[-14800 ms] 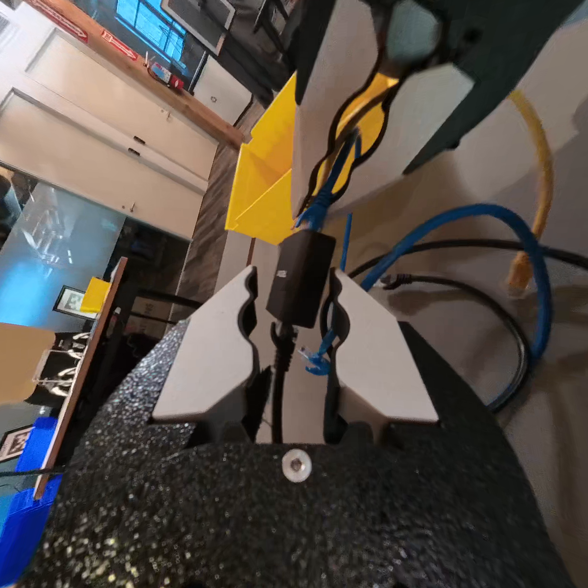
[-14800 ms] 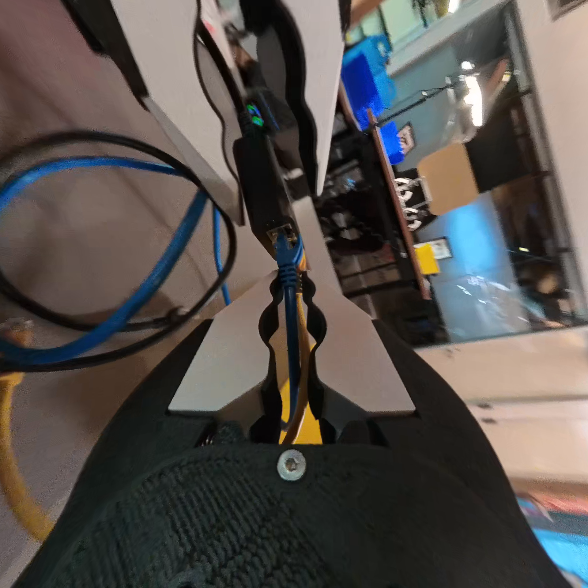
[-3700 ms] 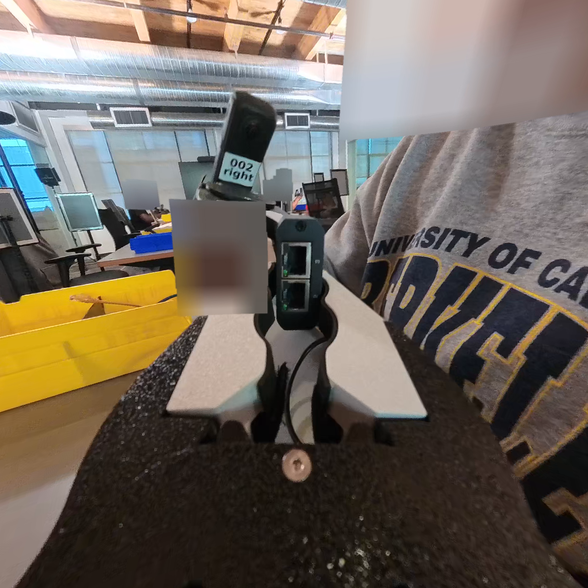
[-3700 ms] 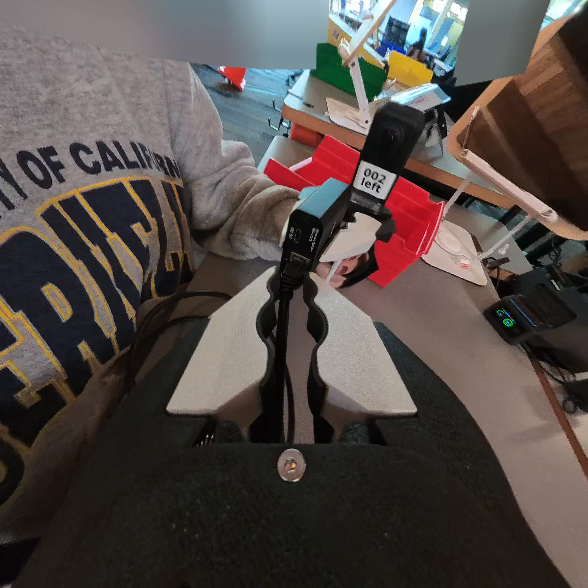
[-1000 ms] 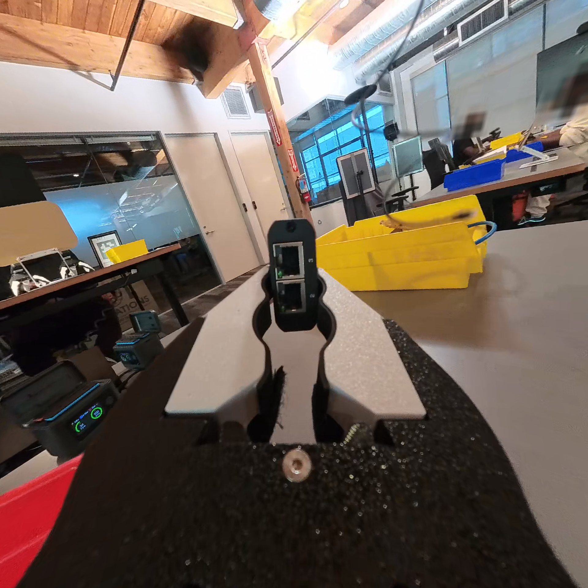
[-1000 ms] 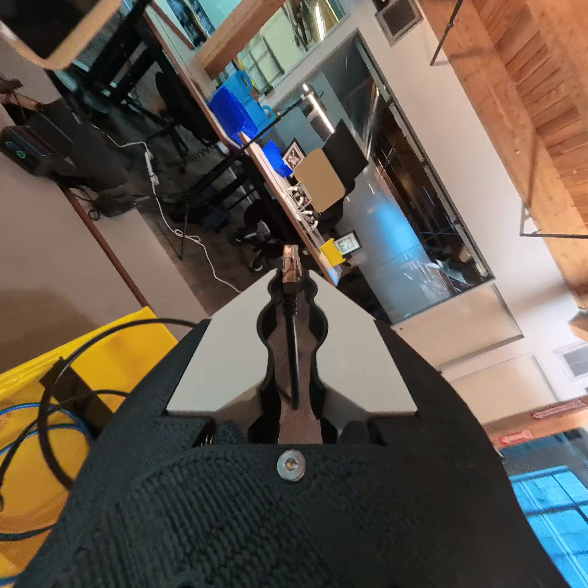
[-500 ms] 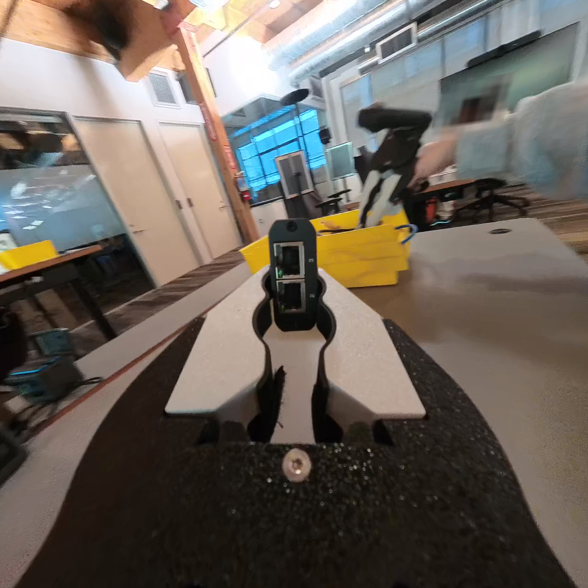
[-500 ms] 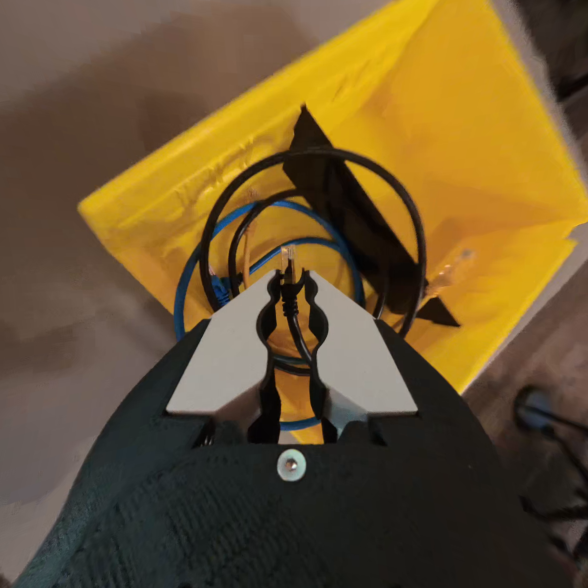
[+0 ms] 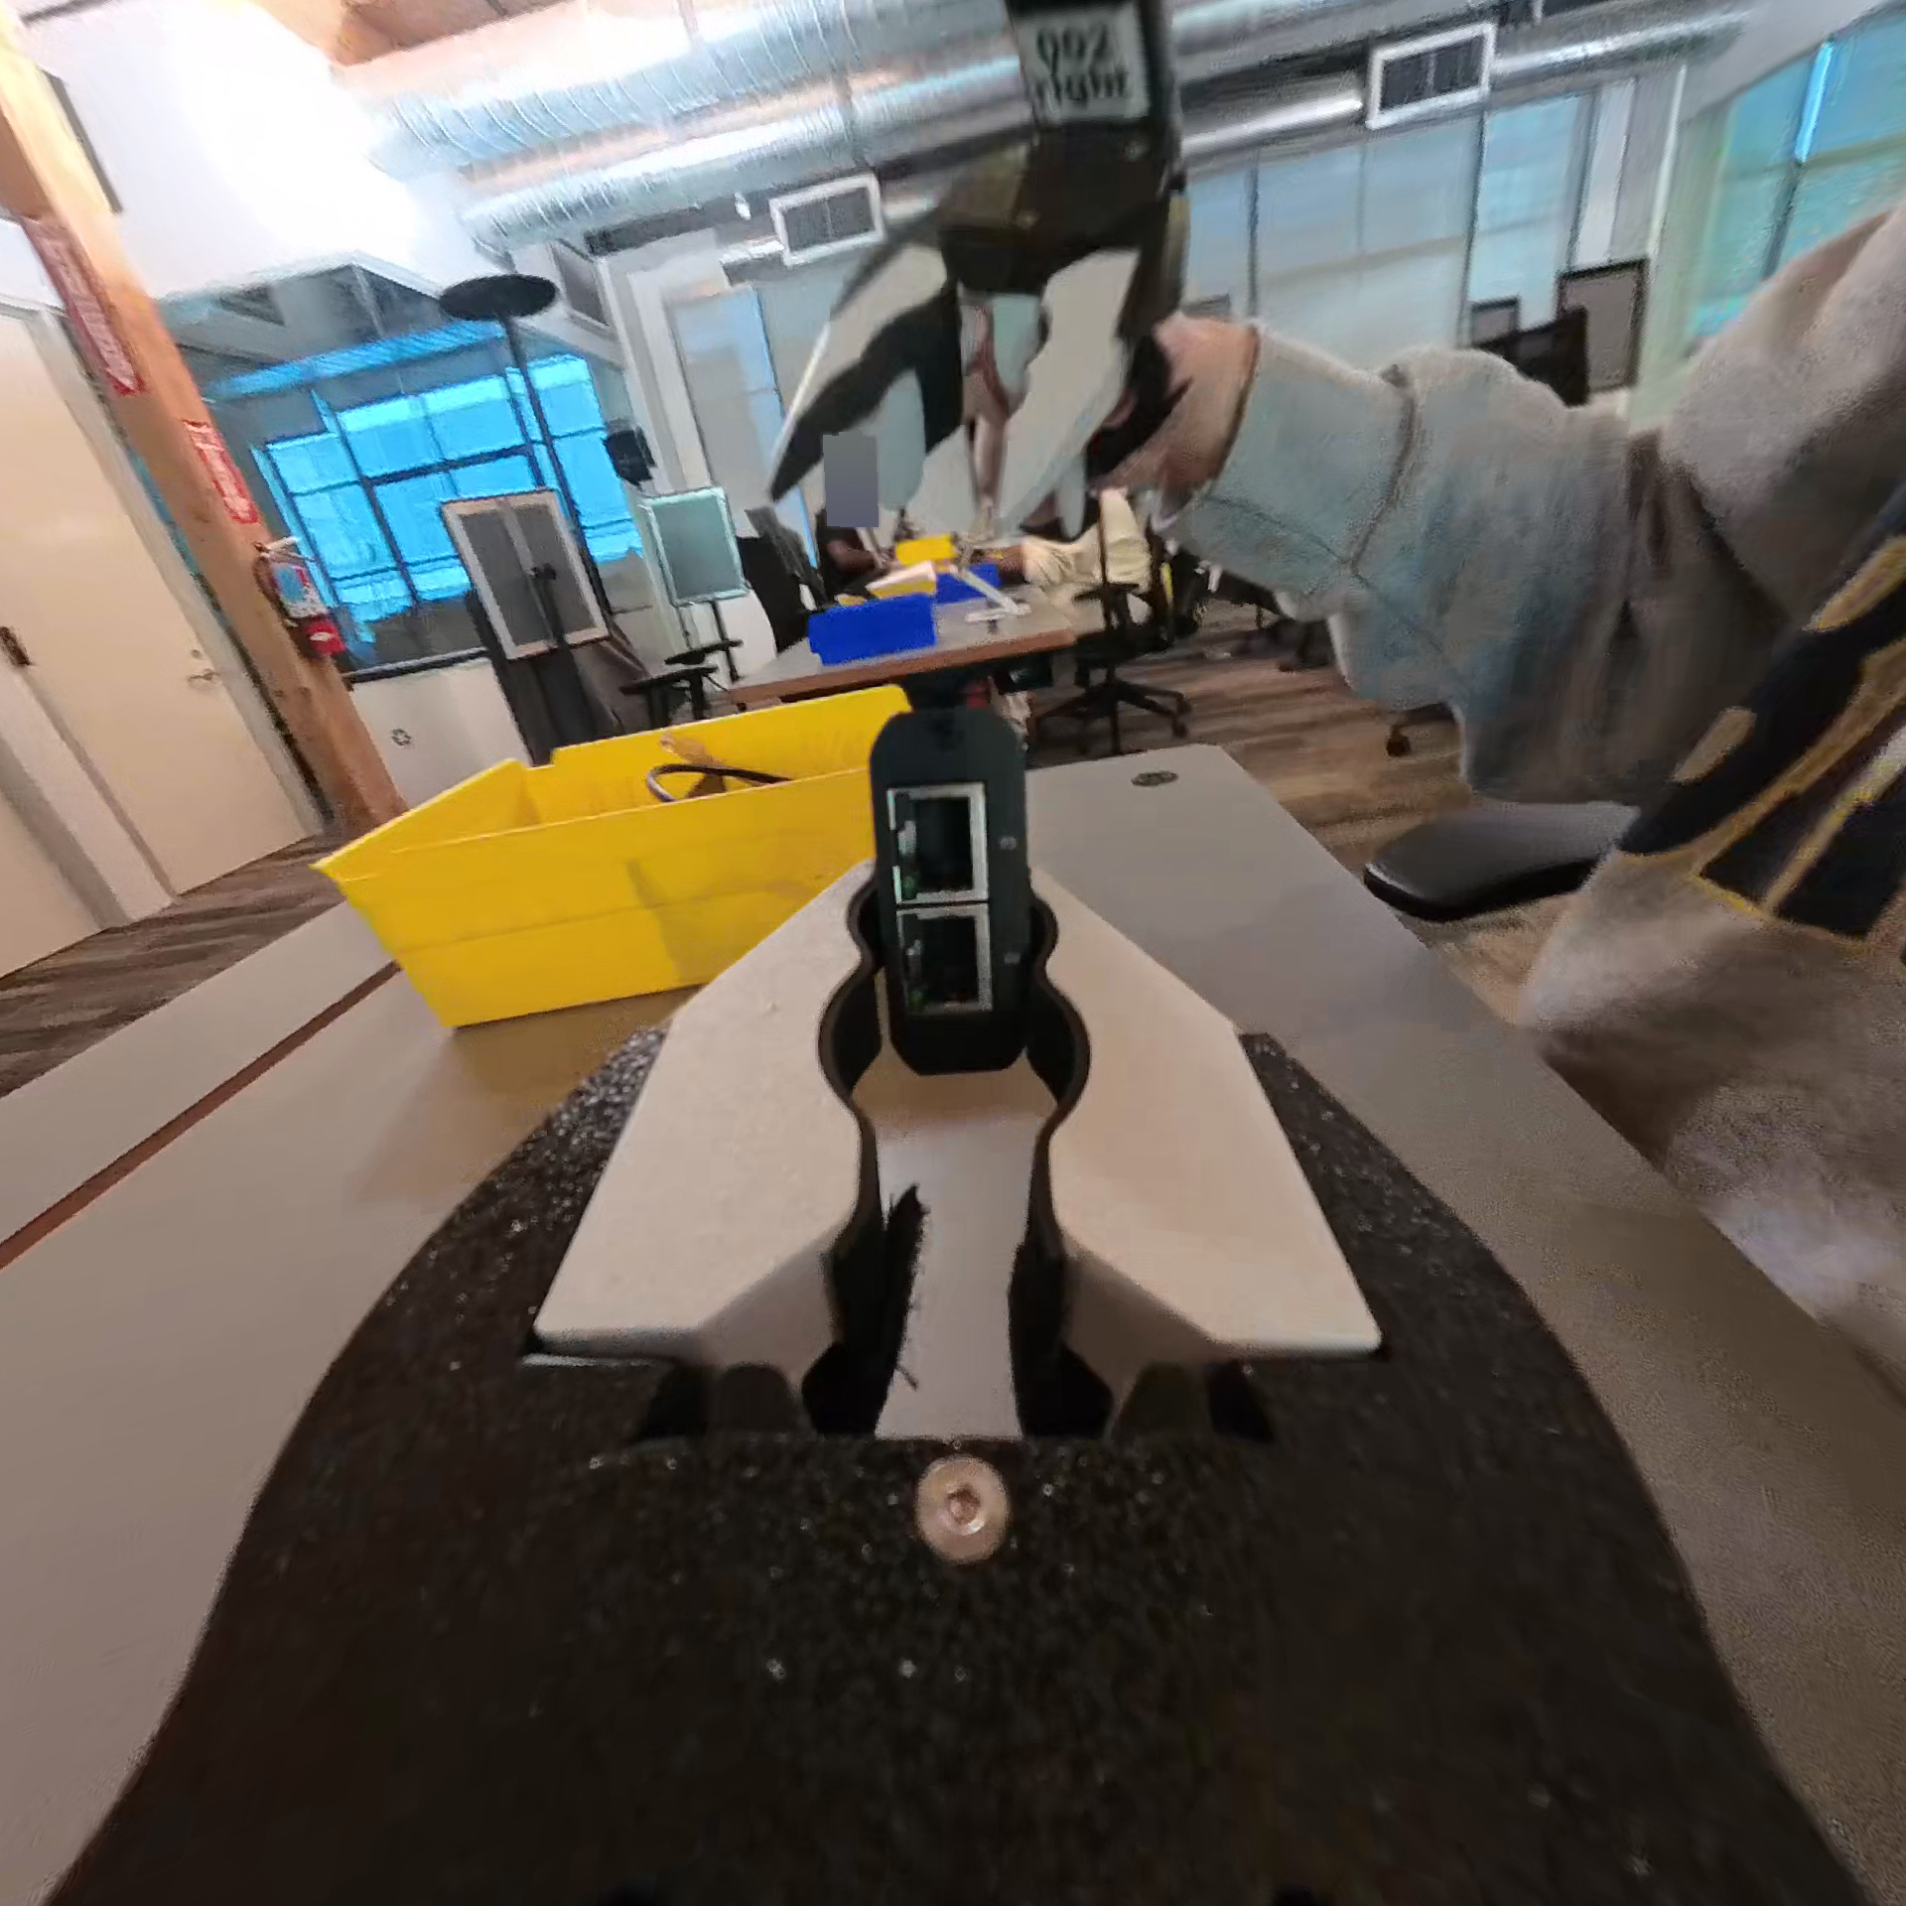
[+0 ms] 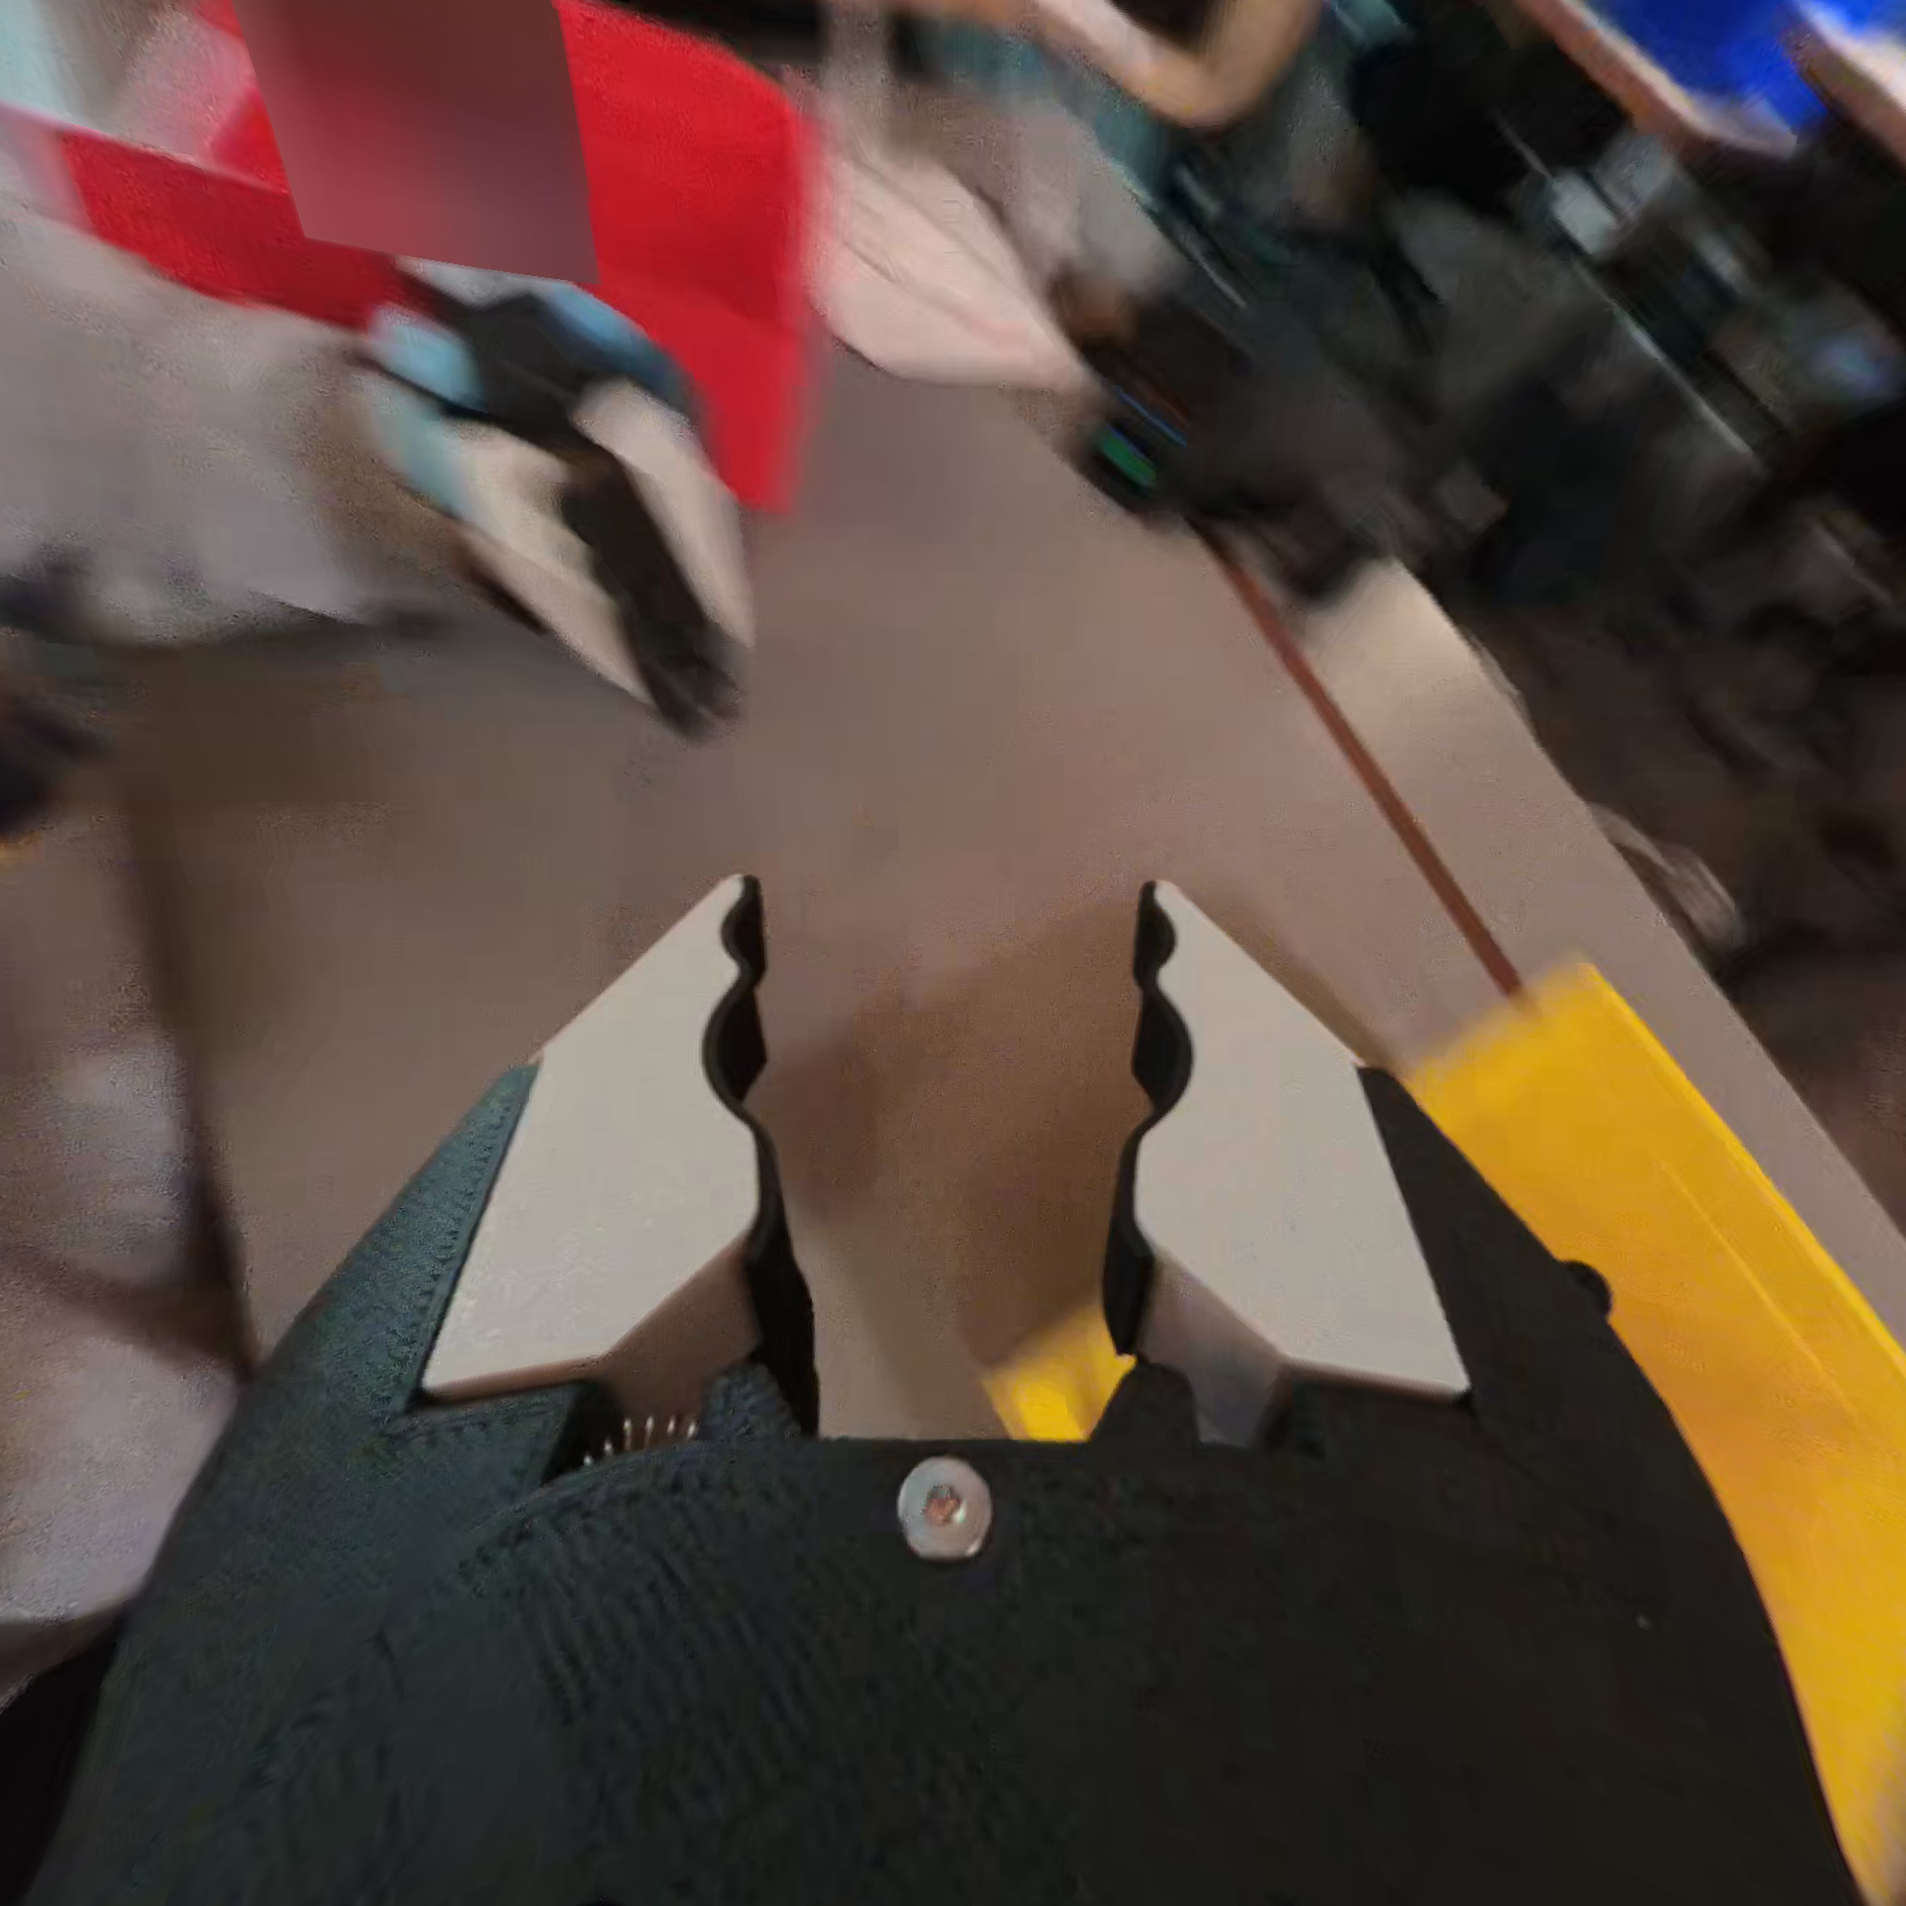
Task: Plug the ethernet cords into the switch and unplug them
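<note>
My left gripper (image 9: 949, 892) is shut on a black switch (image 9: 949, 815), held upright above the table with its two empty ports facing the camera. My right gripper (image 10: 949, 897) is open and empty above the grey table (image 10: 928, 722). It also shows in the left wrist view (image 9: 897, 500), blurred, up high beyond the switch. A black ethernet cord (image 9: 712, 776) lies in the yellow bin (image 9: 619, 887) behind the switch. In the right wrist view the left gripper (image 10: 670, 660) appears blurred at upper left with the switch in it.
The yellow bin's rim (image 10: 1609, 1186) lies just right of my right gripper. A red bin (image 10: 701, 258) stands on the table behind the left gripper. A person's grey sleeve (image 9: 1547, 536) crosses the right side. Other desks with blue bins (image 9: 877, 629) stand beyond.
My right gripper has let go of the black cord over the yellow bin, opened, and swung up towards the left gripper. My left gripper has turned right, still holding the switch.
</note>
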Action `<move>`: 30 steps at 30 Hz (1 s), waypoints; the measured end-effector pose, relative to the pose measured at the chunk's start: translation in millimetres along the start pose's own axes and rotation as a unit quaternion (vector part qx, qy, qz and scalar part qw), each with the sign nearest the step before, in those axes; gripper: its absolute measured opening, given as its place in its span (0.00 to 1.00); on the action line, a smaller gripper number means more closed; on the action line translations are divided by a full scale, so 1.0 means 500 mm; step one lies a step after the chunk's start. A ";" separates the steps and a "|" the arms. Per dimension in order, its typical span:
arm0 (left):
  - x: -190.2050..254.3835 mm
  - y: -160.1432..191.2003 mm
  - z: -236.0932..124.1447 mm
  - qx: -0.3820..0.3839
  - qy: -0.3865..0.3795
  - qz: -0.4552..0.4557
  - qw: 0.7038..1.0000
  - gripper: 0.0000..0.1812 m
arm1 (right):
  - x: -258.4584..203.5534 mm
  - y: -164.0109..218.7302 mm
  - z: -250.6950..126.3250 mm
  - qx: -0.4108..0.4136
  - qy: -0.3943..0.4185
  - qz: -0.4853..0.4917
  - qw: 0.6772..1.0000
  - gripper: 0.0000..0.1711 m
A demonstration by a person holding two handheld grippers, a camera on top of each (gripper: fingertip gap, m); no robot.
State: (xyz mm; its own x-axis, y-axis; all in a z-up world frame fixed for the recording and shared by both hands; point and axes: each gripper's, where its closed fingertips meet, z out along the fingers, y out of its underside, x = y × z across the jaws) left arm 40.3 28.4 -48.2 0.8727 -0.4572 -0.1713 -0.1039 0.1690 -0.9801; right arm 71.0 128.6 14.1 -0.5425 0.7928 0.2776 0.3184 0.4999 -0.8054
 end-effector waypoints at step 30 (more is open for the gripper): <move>-0.170 0.055 -0.073 -0.041 -0.282 -0.020 0.958 0.60 | 0.465 0.381 0.212 -0.336 0.090 0.272 0.897 0.12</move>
State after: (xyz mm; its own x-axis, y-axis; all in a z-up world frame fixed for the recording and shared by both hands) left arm -54.3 40.1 -64.3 0.9934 0.0872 -0.0749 -0.0821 0.0818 -0.9933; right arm -76.6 371.3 -130.4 -0.0489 0.9965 0.0685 0.9279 0.0707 -0.3661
